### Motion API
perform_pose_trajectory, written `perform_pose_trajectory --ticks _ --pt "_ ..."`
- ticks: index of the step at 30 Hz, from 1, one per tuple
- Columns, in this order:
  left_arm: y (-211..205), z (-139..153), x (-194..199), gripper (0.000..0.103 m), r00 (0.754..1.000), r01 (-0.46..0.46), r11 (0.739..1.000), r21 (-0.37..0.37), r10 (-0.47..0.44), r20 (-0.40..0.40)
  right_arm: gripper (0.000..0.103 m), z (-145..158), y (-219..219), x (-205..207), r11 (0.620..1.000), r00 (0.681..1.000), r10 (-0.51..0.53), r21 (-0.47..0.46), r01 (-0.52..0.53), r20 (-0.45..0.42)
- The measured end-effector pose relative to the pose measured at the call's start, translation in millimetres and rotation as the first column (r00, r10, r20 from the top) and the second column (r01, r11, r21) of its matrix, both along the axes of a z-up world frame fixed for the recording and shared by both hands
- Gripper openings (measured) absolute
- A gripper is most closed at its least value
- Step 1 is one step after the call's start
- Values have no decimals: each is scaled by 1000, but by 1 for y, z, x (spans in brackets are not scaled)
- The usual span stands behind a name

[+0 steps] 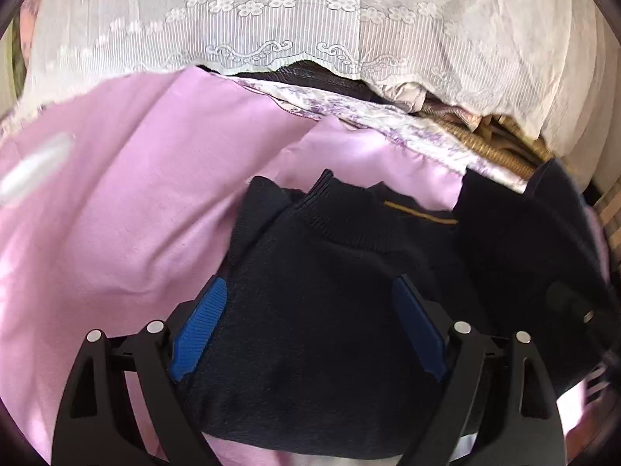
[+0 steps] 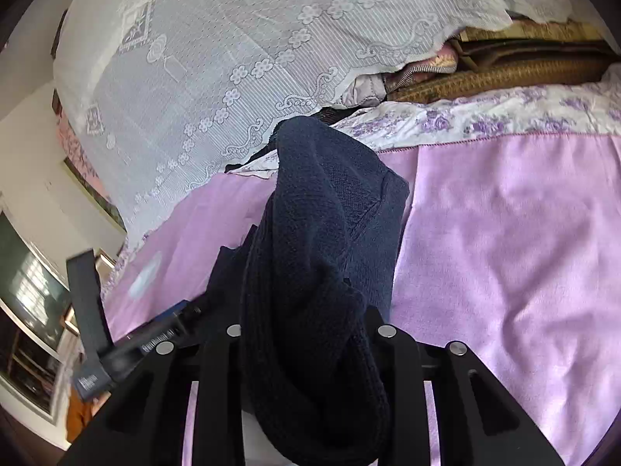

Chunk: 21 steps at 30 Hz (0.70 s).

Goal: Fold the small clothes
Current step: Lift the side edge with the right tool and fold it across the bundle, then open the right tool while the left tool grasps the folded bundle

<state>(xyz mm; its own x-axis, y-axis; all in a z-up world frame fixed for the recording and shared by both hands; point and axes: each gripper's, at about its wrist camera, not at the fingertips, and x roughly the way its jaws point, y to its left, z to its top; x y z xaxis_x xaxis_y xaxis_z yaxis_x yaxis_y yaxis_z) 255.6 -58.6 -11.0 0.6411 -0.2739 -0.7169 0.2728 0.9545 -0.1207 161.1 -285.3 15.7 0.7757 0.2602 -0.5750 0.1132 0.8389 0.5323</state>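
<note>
A dark navy knit sweater [image 1: 330, 303] lies on a pink bedsheet [image 1: 128, 202], its ribbed collar [image 1: 341, 213] toward the far side. My left gripper [image 1: 308, 291] is open just above the sweater's body, blue pads [image 1: 200, 326] apart on either side of it. My right gripper [image 2: 310, 334] is shut on a bunched part of the sweater [image 2: 322, 240] and holds it lifted off the pink sheet [image 2: 504, 252]; its fingertips are hidden by the fabric. In the left wrist view the lifted part [image 1: 543, 233] hangs at the right.
A white lace cover [image 1: 310, 19] drapes a pile at the far side of the bed. A floral purple-and-white edge [image 2: 485, 116] borders the sheet. Woven brown mats [image 2: 504, 70] are stacked at the far right. The left gripper's body [image 2: 128, 349] shows at the left of the right wrist view.
</note>
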Motion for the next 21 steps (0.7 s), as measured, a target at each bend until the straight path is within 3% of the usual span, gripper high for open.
perform_pose_trajectory --ticks 5,7,9,13,16,18,21 --pt "-37 -18 -26 84 994 71 982 174 -85 73 29 5 3 -2 1000 1000 -4 31 4 5" --pt "-48 -19 -39 83 985 52 966 254 -91 145 29 7 8 -1 1000 1000 1 28 -1 7" --pt "-48 -19 -41 83 983 39 960 276 -87 164 29 8 11 -1 999 1000 0 33 0 10" --pt "-22 -17 -23 85 995 10 984 180 -27 92 28 15 17 -2 998 999 -18 62 17 26" --pt "23 -6 -6 84 999 20 999 26 -20 25 27 22 24 2 997 999 -31 73 28 40" --pt "48 -3 4 84 1000 27 1000 11 -27 -8 27 25 33 7 997 998 -37 76 34 43" --pt "84 -2 9 85 1000 -2 1000 23 2 12 27 31 53 19 998 998 -46 45 44 43"
